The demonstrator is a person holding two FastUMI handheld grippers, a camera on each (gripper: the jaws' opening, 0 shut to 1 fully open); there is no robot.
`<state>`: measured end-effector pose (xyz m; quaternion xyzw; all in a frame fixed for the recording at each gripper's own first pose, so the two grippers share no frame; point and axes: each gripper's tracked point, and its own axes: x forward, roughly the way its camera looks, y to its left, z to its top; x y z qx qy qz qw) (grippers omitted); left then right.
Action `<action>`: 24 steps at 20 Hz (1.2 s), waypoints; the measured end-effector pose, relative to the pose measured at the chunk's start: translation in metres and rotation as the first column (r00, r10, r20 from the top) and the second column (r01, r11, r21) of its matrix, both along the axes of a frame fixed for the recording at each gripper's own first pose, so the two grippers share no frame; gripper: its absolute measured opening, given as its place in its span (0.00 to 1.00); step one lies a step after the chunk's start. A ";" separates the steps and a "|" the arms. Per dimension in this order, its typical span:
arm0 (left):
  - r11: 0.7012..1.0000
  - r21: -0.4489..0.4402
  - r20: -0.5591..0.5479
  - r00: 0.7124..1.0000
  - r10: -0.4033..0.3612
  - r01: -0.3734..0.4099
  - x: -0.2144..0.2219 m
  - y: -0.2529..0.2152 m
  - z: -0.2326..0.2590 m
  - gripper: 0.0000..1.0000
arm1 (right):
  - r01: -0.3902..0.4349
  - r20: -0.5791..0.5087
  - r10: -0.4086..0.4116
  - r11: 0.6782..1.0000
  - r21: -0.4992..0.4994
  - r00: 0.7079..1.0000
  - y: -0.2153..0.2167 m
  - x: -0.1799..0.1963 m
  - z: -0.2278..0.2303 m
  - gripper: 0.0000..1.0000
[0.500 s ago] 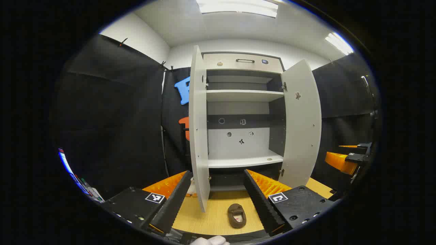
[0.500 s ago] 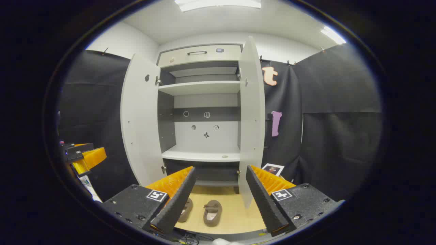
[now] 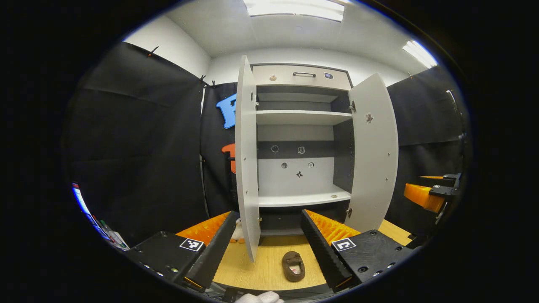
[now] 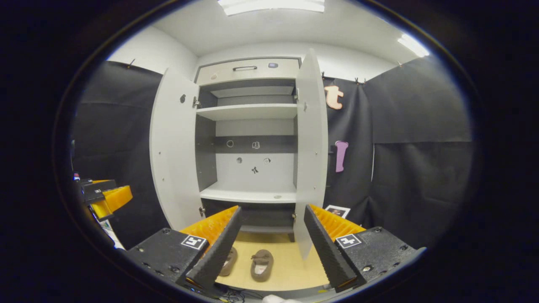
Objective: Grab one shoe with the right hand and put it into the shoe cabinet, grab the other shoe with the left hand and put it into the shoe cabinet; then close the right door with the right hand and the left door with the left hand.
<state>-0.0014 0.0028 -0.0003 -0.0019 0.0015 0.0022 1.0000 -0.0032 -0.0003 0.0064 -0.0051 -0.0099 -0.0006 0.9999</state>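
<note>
You have a light wooden floor board (image 4: 286, 263) under the open shoe cabinet (image 4: 248, 194). On it lie two brown shoes: one (image 4: 262, 264) between your right gripper's fingers, the other (image 4: 229, 261) partly hidden behind that gripper's left finger. The cabinet stands on this board, beyond the fingertips.

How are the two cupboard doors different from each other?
In the right gripper view, the left door shows its broad inner face, while the right door stands almost edge-on, looking narrower. The left door has a small dark mark near its top; the right door's face is too slanted to check. Both doors are pale grey, equally tall, and swung open from the shoe cabinet.
</note>
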 end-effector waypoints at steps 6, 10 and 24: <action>1.000 0.003 -0.002 1.000 0.000 0.000 0.001 0.001 -0.001 0.94 | -0.009 0.001 0.009 1.000 -0.008 1.000 0.002 -0.001 0.000 0.97; 1.000 0.005 -0.003 1.000 -0.002 0.002 0.000 0.002 -0.001 0.95 | -0.016 -0.009 0.016 1.000 -0.013 1.000 0.007 0.001 -0.004 0.96; 0.999 0.015 -0.060 0.997 0.051 -0.050 0.001 0.017 -0.019 0.95 | -0.118 -0.395 0.103 0.993 -0.014 0.913 0.043 0.065 -0.190 0.97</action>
